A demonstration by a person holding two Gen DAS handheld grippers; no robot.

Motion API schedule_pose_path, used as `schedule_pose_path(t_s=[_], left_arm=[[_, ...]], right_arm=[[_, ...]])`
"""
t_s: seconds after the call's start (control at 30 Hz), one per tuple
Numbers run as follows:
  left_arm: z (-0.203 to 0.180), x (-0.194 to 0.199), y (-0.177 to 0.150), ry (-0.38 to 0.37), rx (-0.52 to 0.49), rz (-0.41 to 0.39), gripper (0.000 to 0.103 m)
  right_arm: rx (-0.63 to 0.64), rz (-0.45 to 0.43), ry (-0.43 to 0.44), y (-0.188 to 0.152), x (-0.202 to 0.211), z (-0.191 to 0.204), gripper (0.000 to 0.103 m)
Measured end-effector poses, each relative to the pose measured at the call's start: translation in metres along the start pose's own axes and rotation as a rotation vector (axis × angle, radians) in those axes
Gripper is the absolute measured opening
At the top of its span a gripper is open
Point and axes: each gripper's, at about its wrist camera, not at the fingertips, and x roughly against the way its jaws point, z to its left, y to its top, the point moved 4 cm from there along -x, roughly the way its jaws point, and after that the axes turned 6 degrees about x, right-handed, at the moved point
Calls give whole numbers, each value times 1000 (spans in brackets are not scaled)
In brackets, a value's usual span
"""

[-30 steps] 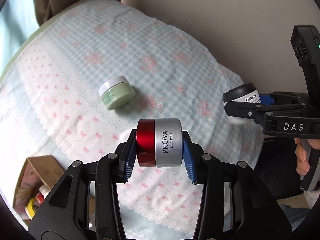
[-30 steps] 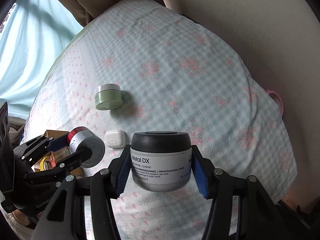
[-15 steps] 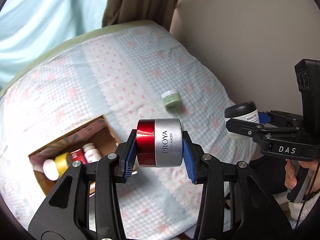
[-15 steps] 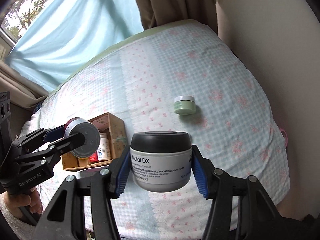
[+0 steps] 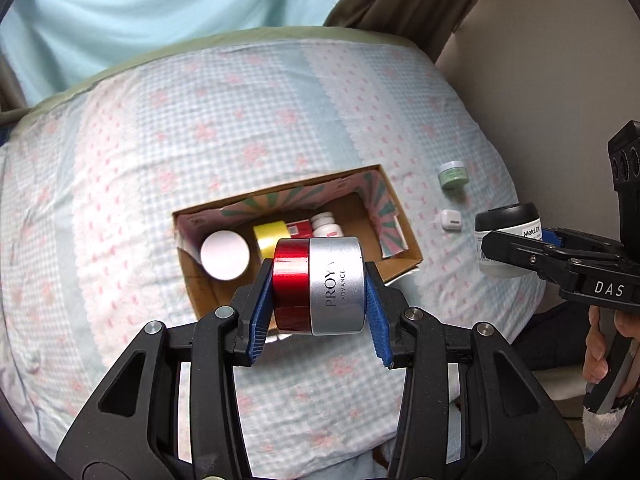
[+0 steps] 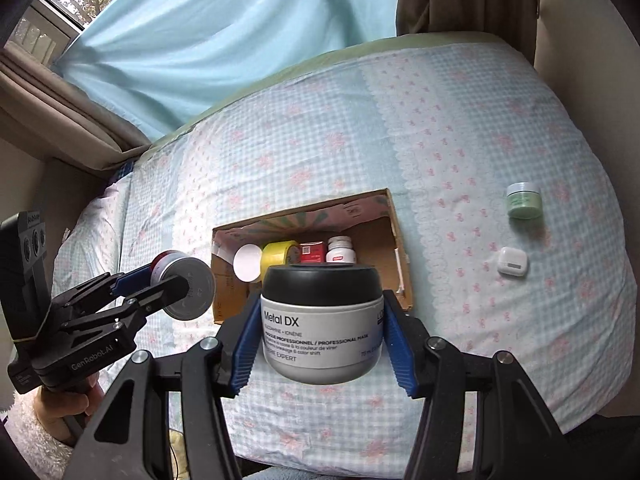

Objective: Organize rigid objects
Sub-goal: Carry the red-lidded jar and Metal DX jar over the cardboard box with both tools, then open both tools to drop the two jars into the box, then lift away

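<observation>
Red-and-silver jar (image 5: 319, 286) sitting clamped sideways in left gripper (image 5: 318, 316) jaws; black-lidded tub (image 6: 321, 322) clamped upright in right gripper (image 6: 321, 338). Both hanging over the box (image 6: 402, 264) on the bed (image 6: 460, 128), several containers already lying inside. Green jar (image 6: 524, 201) and white case (image 6: 512, 263) sitting beyond the jaws, not yet boxed.

We see a red-and-silver jar (image 5: 318, 286) at centre frame, a grey tub with a black lid (image 6: 321, 322), and a pale green jar (image 6: 524, 205) at right. The brown box (image 5: 406, 236) has pink-green striped lining; the bedspread (image 5: 132, 152) is blue gingham with pink flowers.
</observation>
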Motion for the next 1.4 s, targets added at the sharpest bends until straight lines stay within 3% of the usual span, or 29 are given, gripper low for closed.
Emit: schedule_pose_path(t_s=[0.2,0.43,0.83,1.13,1.17,1.23,1.27,1.3,1.33,1.37,1.4], left_arm=[[51,-20,-15,30,91,14,38],[80,-71,-27,54,182,73,38],[87,-156,-39,146,201,237,38],[96,-174,-38,191,211,285,39],[95,-175,-38,189,209,291,42],[93,-175,-37,176,203,295,64],[91,-173,-37,182,200,285,99],[90,-170,-36,179,195,270,103],[88,-168,-36,172,193,270,103],[86,-167,-37,173,192,273,103],[86,-166,-37,180,191,274,103]], right_arm=[[30,72,-2,-3,-48,30,52],[115,174,-70,-5,-105,21,52],[186,296,-149,-3,-177,-24,52],[163,328,-155,-6,-201,-39,52],[159,323,-164,-5,-202,-41,52],[154,320,-180,-5,-204,-44,53],[147,324,-172,-6,-205,-45,64],[140,330,-156,-7,-205,-46,75],[141,327,-150,-7,-204,-47,95],[138,312,-118,-7,-202,-46,103],[141,311,-109,-8,-200,-46,103]])
